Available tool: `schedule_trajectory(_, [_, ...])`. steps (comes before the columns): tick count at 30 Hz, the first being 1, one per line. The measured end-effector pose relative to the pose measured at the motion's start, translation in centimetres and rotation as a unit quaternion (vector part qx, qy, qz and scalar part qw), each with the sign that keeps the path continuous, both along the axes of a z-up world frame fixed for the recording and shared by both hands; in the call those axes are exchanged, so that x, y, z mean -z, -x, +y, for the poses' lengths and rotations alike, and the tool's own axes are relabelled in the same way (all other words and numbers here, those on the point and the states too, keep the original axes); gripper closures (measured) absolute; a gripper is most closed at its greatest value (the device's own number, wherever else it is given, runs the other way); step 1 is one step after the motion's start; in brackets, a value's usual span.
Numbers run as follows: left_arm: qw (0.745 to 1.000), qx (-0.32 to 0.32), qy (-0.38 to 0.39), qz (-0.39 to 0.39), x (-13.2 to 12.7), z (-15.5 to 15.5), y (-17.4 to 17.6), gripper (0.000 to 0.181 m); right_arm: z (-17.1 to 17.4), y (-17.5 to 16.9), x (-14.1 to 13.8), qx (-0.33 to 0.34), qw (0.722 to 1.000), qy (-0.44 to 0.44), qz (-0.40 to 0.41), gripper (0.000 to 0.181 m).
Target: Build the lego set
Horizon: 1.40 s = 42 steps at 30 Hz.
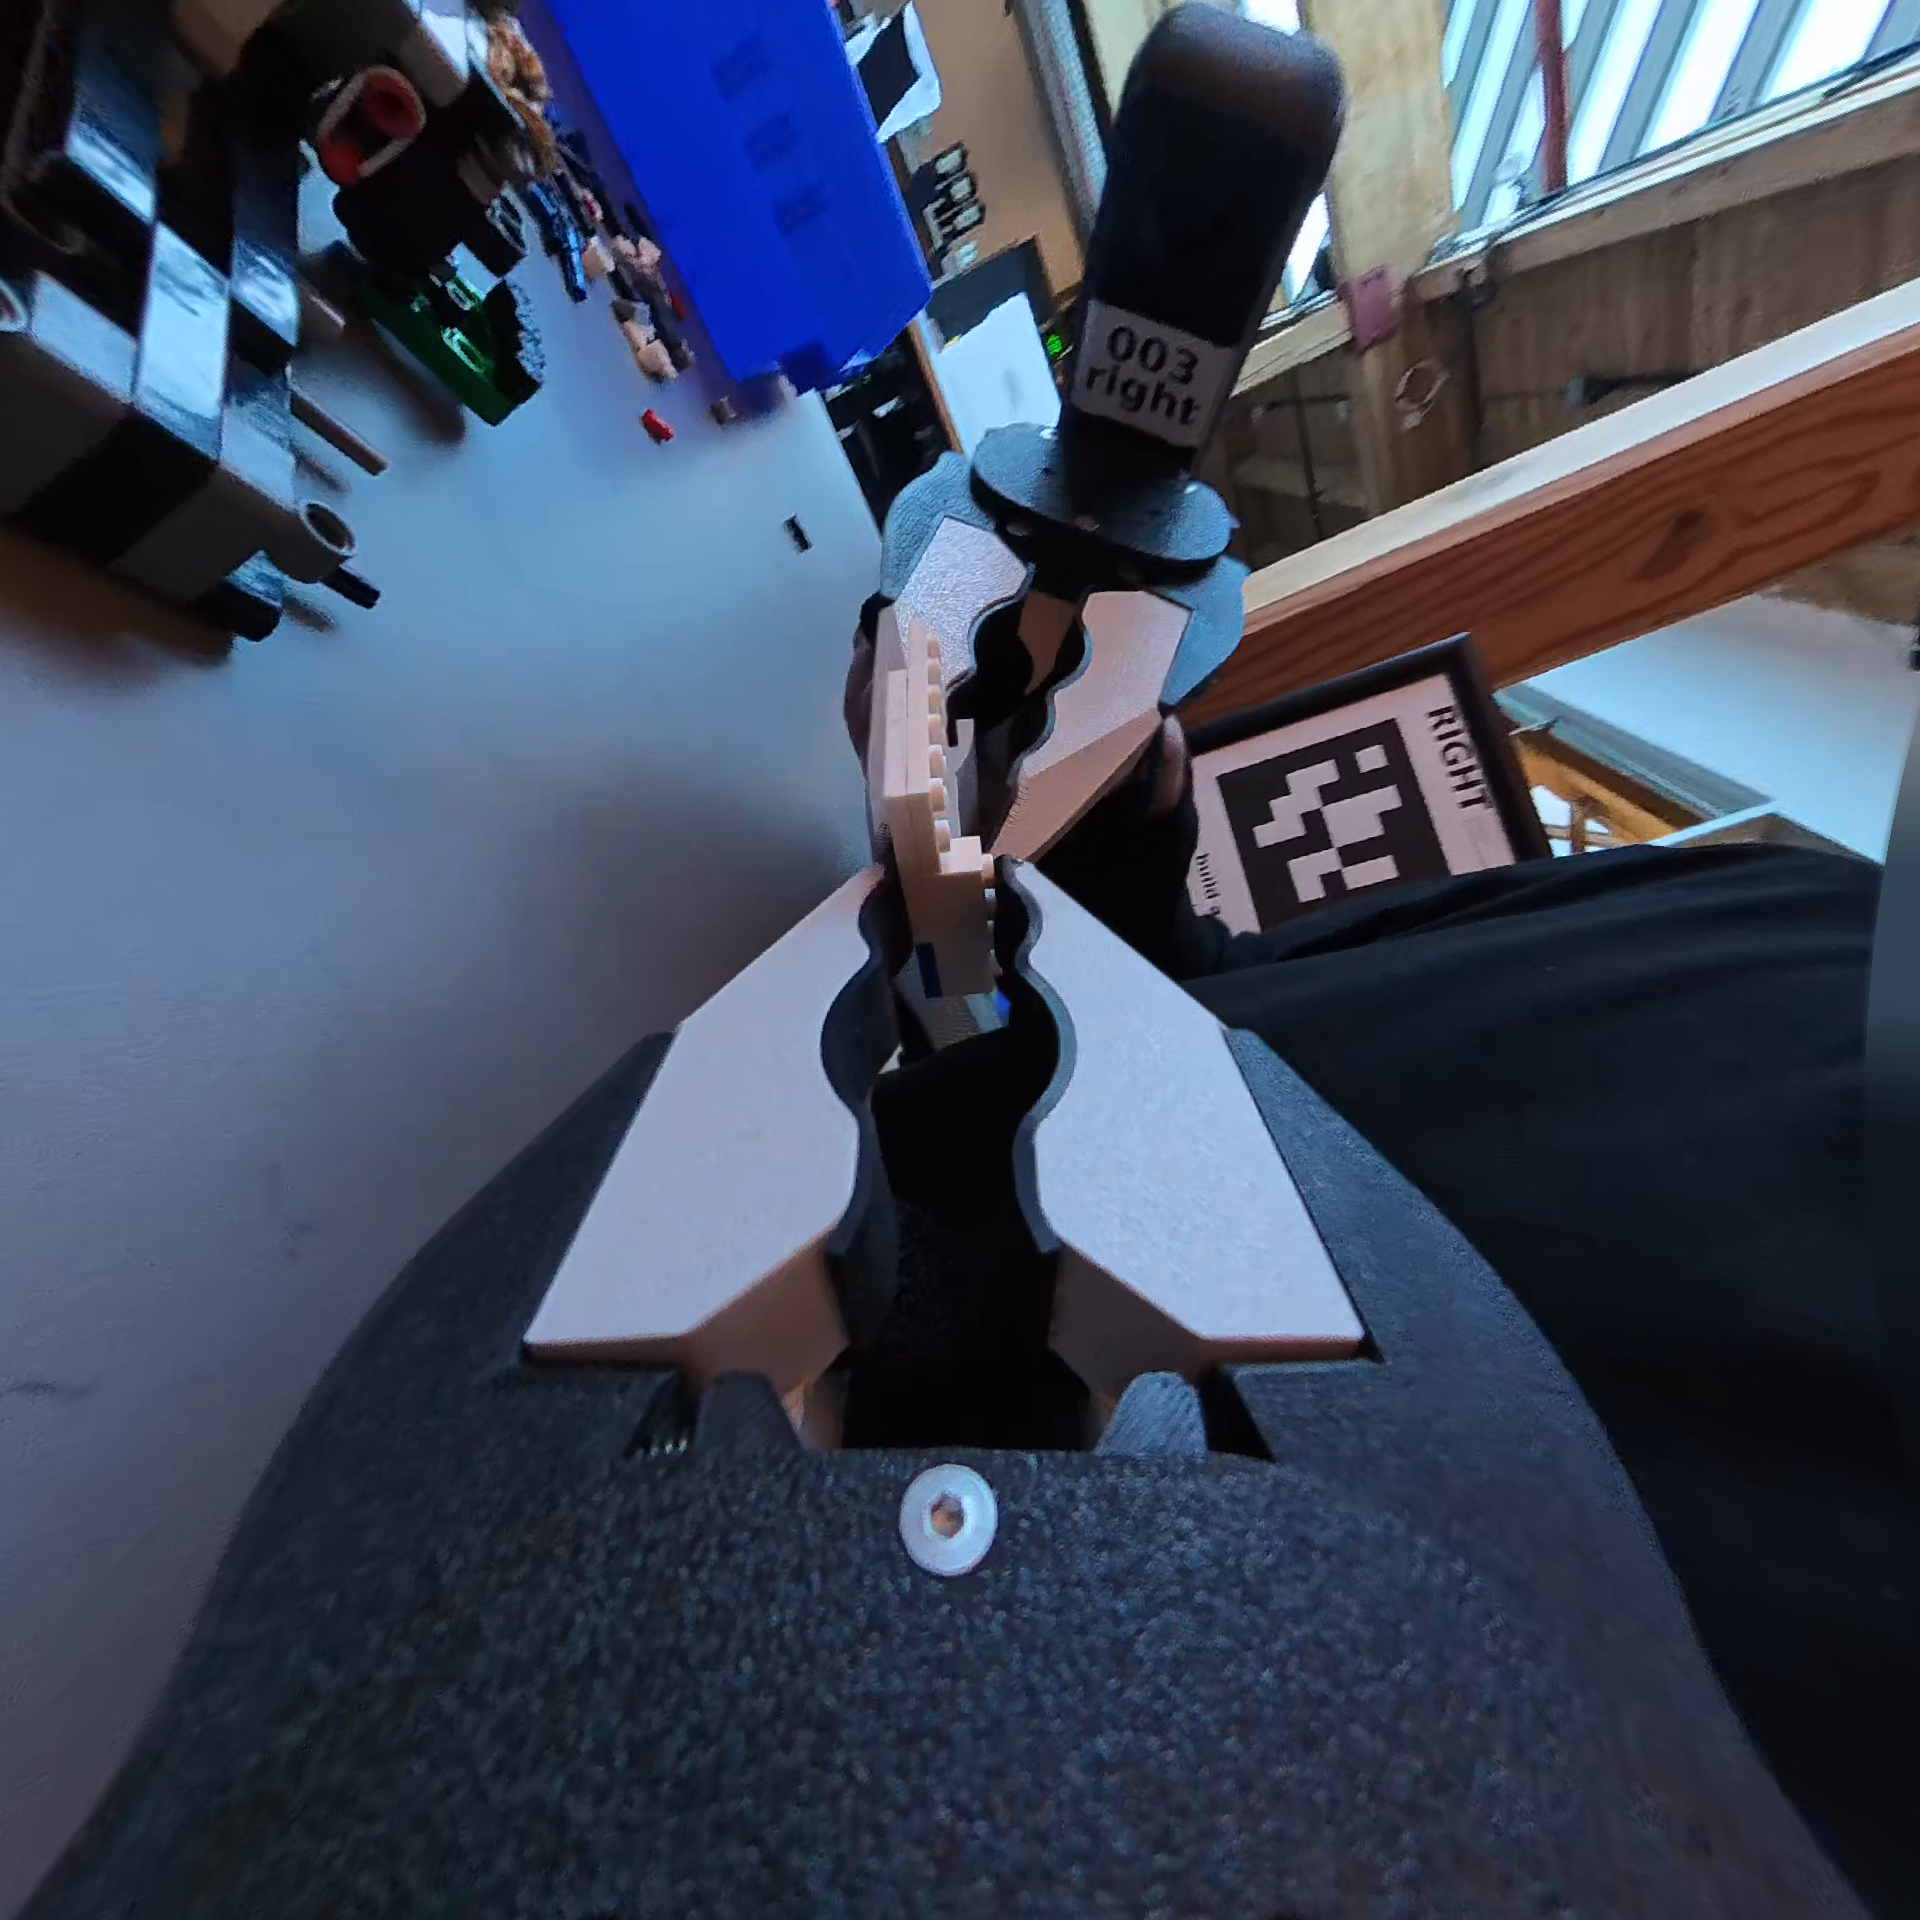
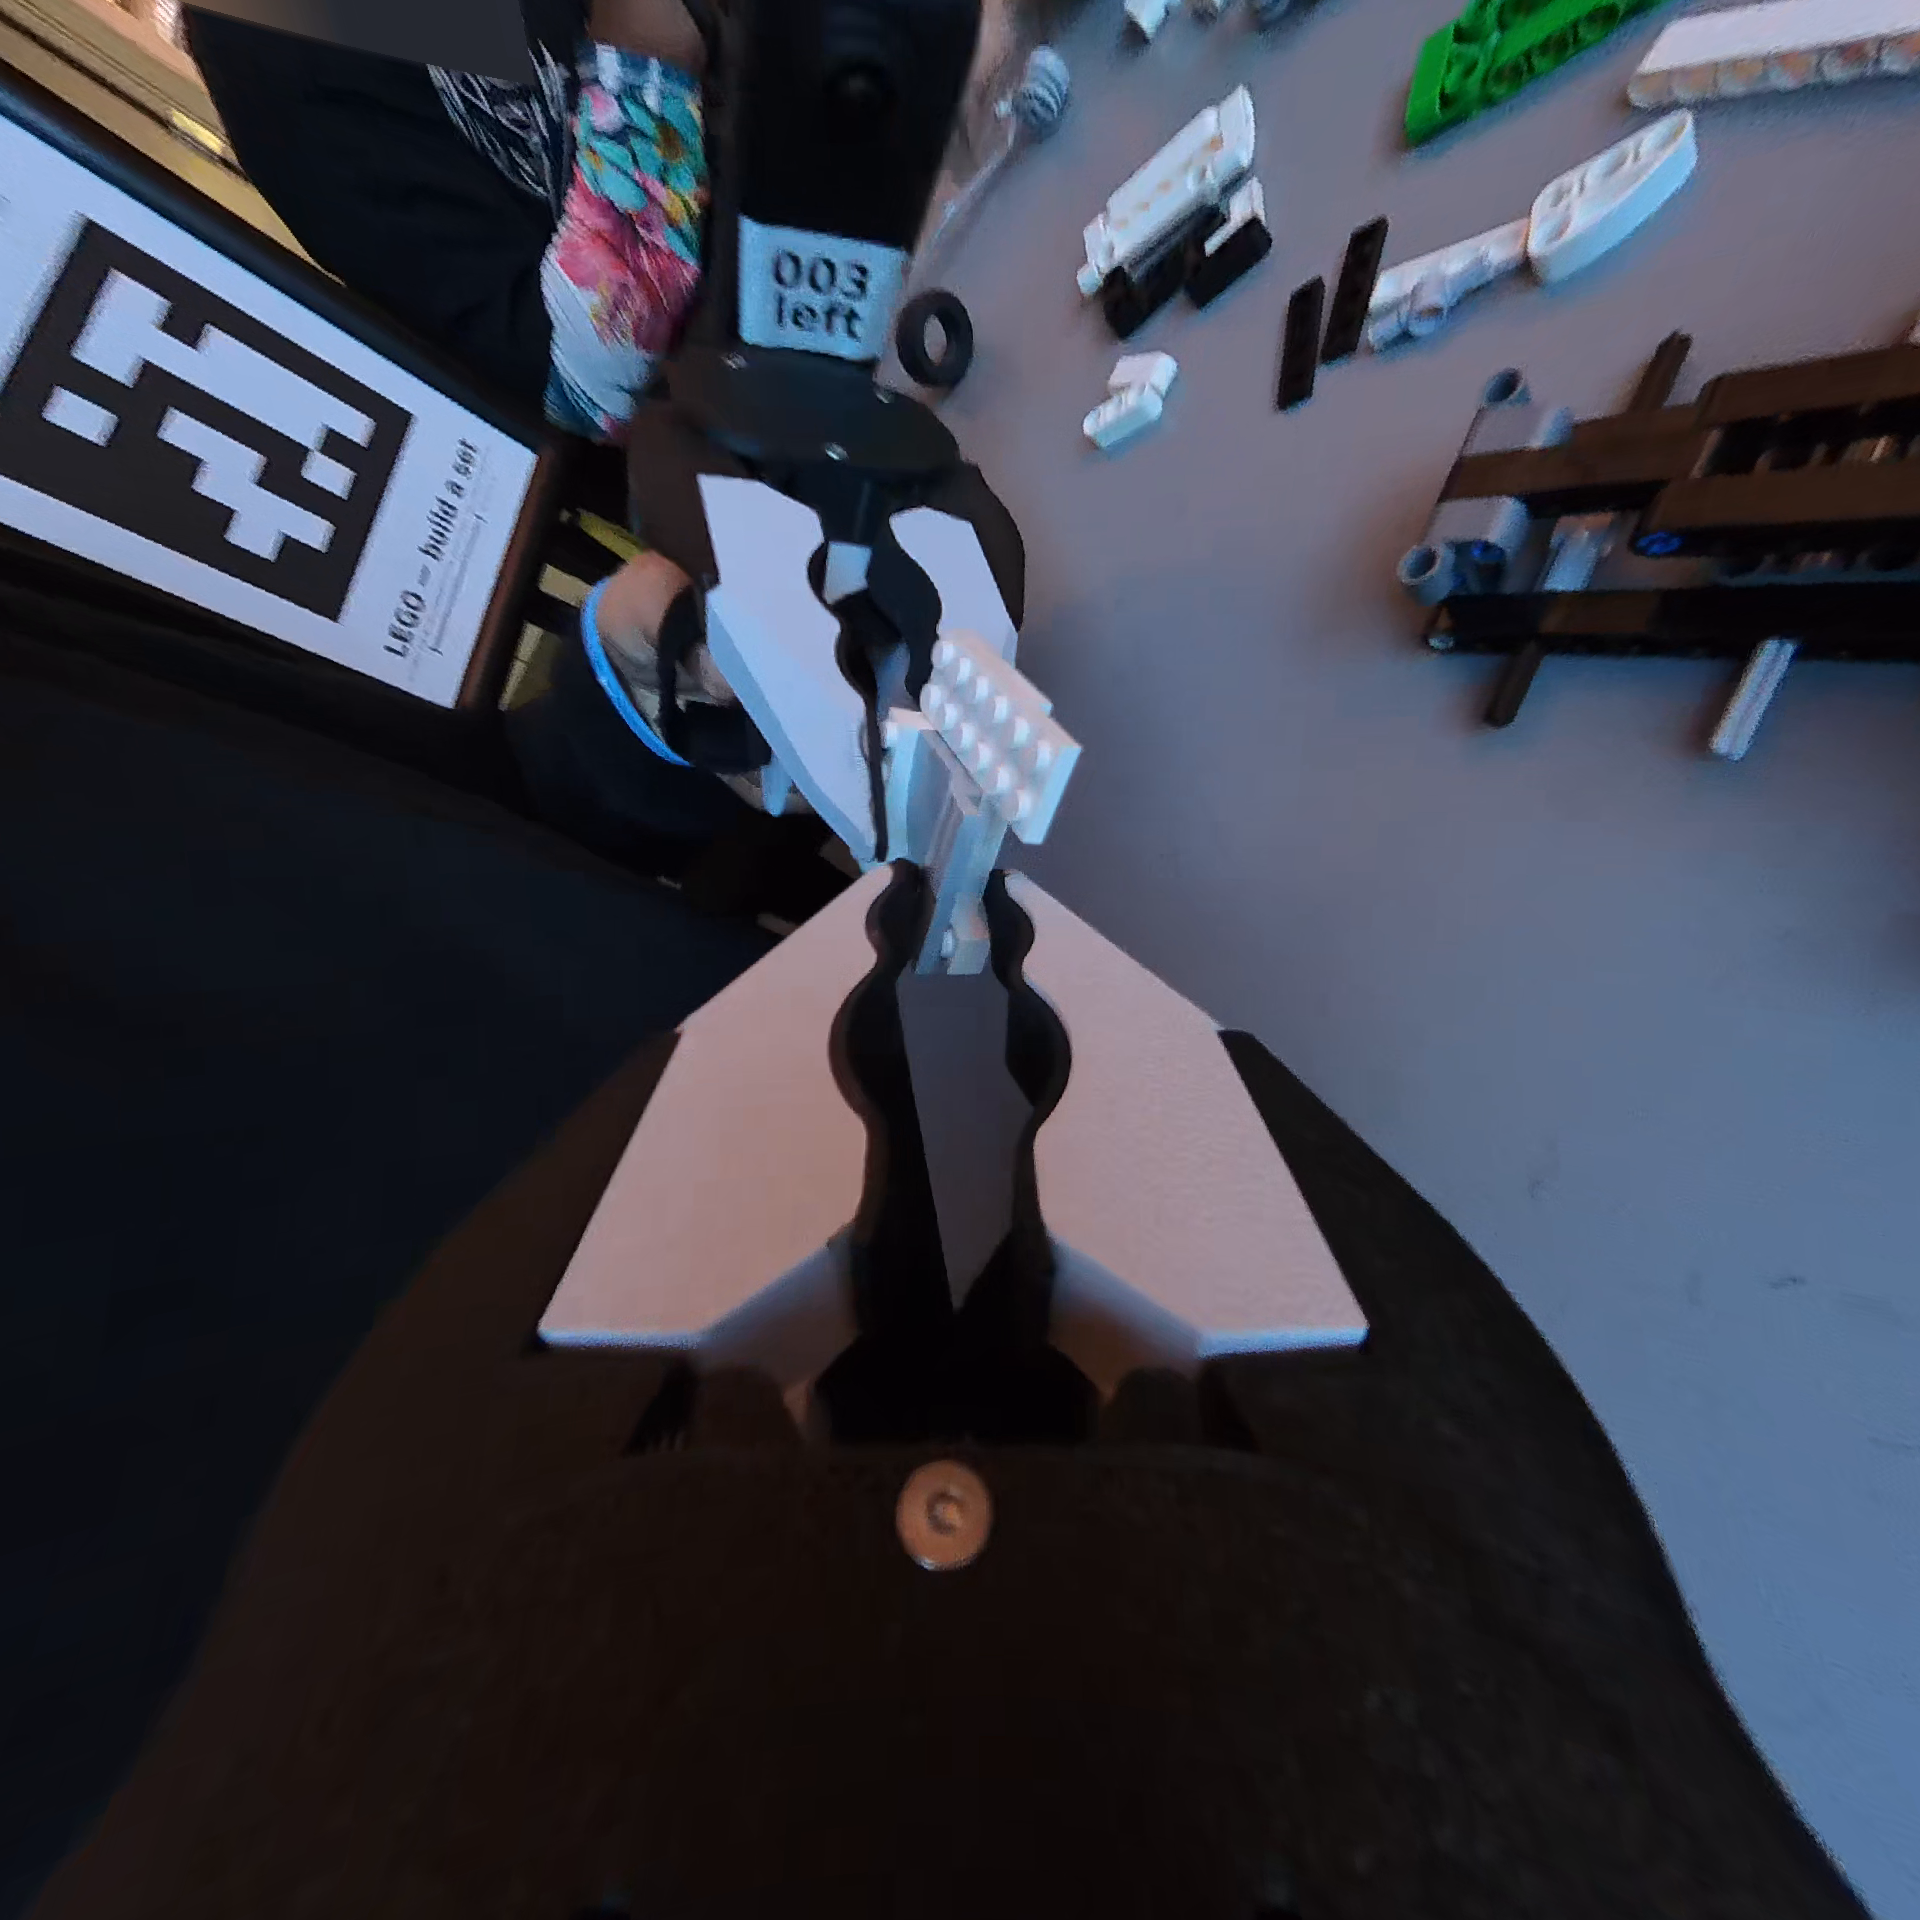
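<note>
A white Lego assembly of studded plates hangs in the air between my two grippers, which face each other tip to tip. My left gripper is shut on its lower end, where a small blue part shows. In the right wrist view my right gripper is shut on a narrow white end of the same assembly, whose studded plate faces the camera. The right gripper shows opposite in the left wrist view, and the left gripper opposite in the right wrist view.
On the grey table lie a black-and-grey Technic build, several white parts, a green piece and a black tyre. A blue bin stands at the back. Framed marker cards and a person in dark clothing are close by. Left and right tips are no more than a few centimetres apart.
</note>
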State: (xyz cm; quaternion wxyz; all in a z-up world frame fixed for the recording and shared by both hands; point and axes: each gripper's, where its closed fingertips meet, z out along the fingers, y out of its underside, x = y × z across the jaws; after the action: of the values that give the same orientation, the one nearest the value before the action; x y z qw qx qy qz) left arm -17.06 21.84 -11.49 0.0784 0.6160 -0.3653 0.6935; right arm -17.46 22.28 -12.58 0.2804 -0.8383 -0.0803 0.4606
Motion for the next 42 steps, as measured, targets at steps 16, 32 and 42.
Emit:
schedule_trajectory(16, [0.998,-0.052,-0.006,-0.047,-1.1,0.4,-0.4,0.168,0.3,-0.1,-1.0,0.058,0.996,-0.057,0.038,0.169])
schedule_trajectory(32, [0.977,-0.026,-0.178,-0.114,-3.2,-1.3,0.4,0.167,0.1,0.5,-4.5,0.016,0.975,-0.221,0.002,0.165])
schedule_trajectory(42, [0.978,-0.049,-0.179,-0.092,-2.9,-0.2,-0.5,0.167,1.0,-0.2,-4.0,0.065,0.982,-0.167,0.060,0.170])
